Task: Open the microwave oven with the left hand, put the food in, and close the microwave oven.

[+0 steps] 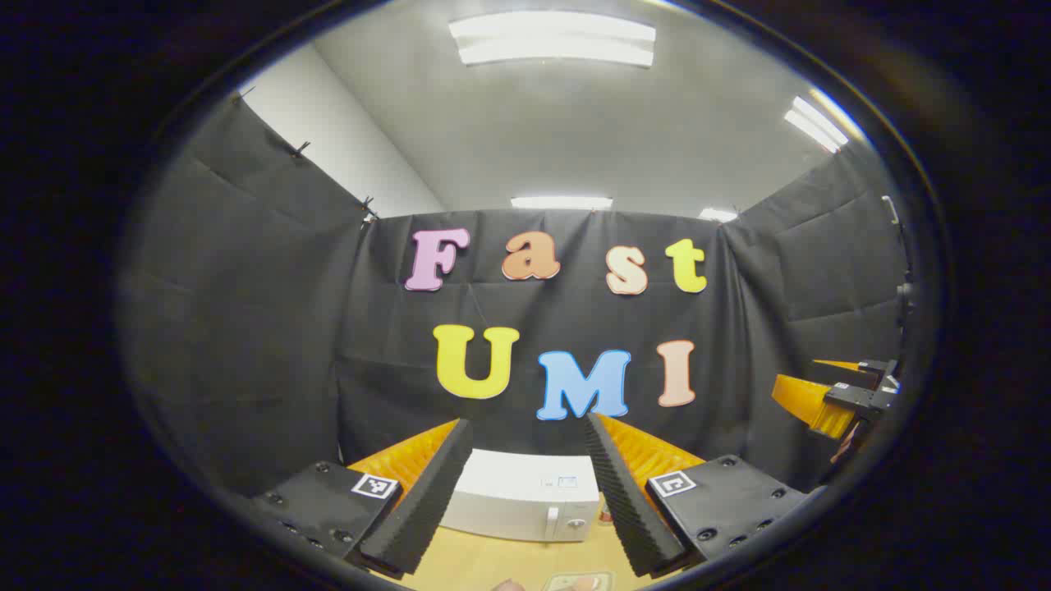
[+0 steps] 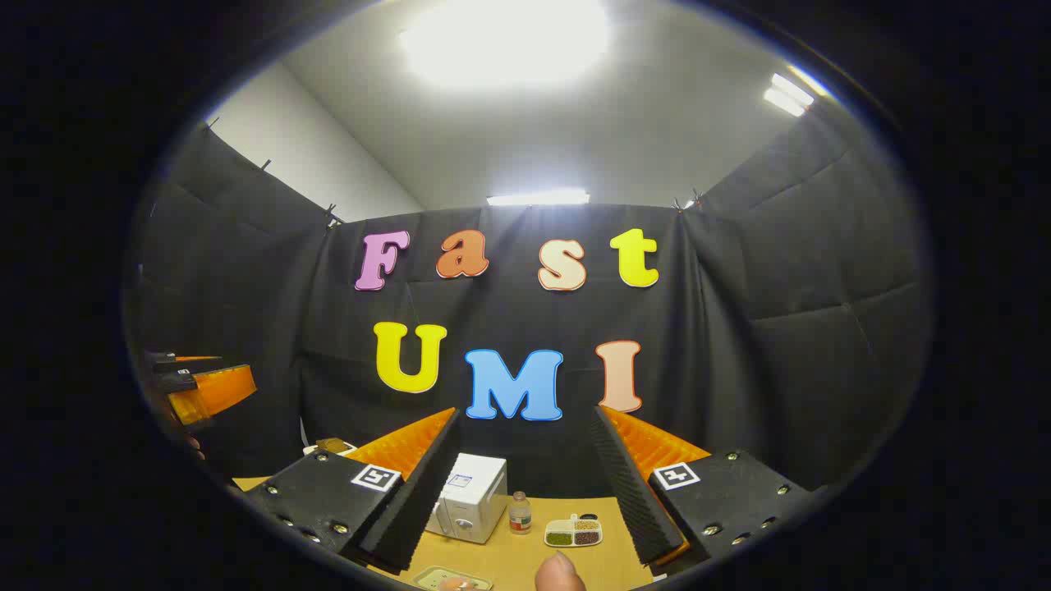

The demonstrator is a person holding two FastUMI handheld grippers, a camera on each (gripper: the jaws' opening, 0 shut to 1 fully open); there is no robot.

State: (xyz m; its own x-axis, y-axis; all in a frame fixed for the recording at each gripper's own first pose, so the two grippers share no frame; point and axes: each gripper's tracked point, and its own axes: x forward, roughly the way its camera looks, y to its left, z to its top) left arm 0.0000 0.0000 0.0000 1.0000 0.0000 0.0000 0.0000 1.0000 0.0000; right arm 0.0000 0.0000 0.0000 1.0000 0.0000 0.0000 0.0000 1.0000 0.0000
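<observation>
A white microwave [image 1: 525, 497] stands on the wooden table [image 1: 493, 562] against the back wall, its door closed. It also shows between my right fingers as the white microwave [image 2: 468, 497]. My left gripper [image 1: 528, 423] is raised well above and in front of it, open and holding nothing. My right gripper [image 2: 525, 413] is held high too, open and holding nothing. A small divided tray of food [image 2: 573, 532] lies on the table right of the microwave. Each gripper appears at the edge of the other's view: right gripper [image 1: 846, 394], left gripper [image 2: 201, 390].
A small bottle [image 2: 519, 513] stands between the microwave and the food tray. A flat tray [image 2: 452, 579] and a rounded pinkish thing [image 2: 558, 573] sit at the near table edge; what the pinkish thing is I cannot tell. Black cloth walls close the booth.
</observation>
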